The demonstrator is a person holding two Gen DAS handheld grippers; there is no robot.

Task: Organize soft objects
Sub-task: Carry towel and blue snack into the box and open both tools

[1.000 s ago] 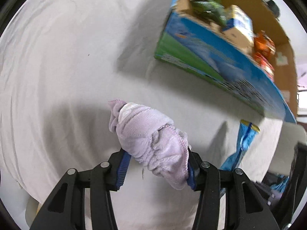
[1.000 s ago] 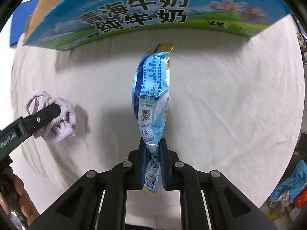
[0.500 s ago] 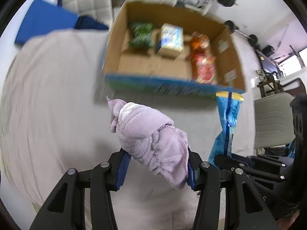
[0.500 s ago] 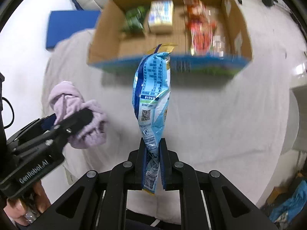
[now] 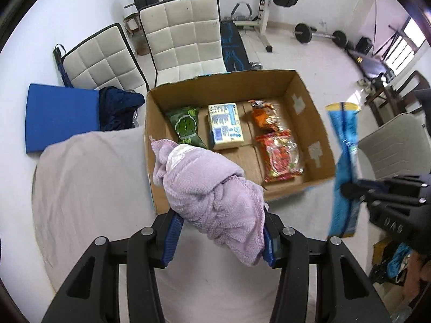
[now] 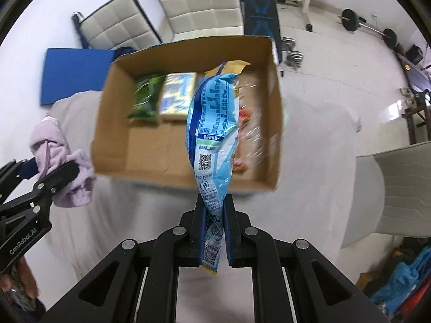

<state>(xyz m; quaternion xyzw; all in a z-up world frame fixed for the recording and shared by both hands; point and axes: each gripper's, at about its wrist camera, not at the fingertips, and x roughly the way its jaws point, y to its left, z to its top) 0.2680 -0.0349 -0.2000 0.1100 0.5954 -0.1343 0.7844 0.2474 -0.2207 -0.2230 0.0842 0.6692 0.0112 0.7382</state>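
Now — both loads aloft.
Left tool (image 5: 219,231): my pinch on lilac towel (image 5: 212,188), over the near-left rim of box (image 5: 304,99).
Right tool (image 6: 214,215): clamps blue pouch (image 6: 215,123), long axis upright — box dead ahead, nearer.

In my left claw (image 5: 219,232) I hold a bunched, fuzzy lilac cloth (image 5: 210,188); it bulges up between the blue pads, one knotted end poking toward eleven o'clock, a pale patch on top. My right claw (image 6: 214,235) pinches a tall light-blue foil snack bag (image 6: 214,132) by its bottom seam, so it stands upright toward twelve o'clock, printed back and QR code facing me, gold top edge crumpled. Beyond both, at twelve o'clock, sits the open brown cardboard box (image 5: 309,123) on the pale cloth-covered table, holding a green packet (image 5: 186,127), a yellow-blue pack (image 5: 225,125) and red-orange snack bags (image 5: 278,156).
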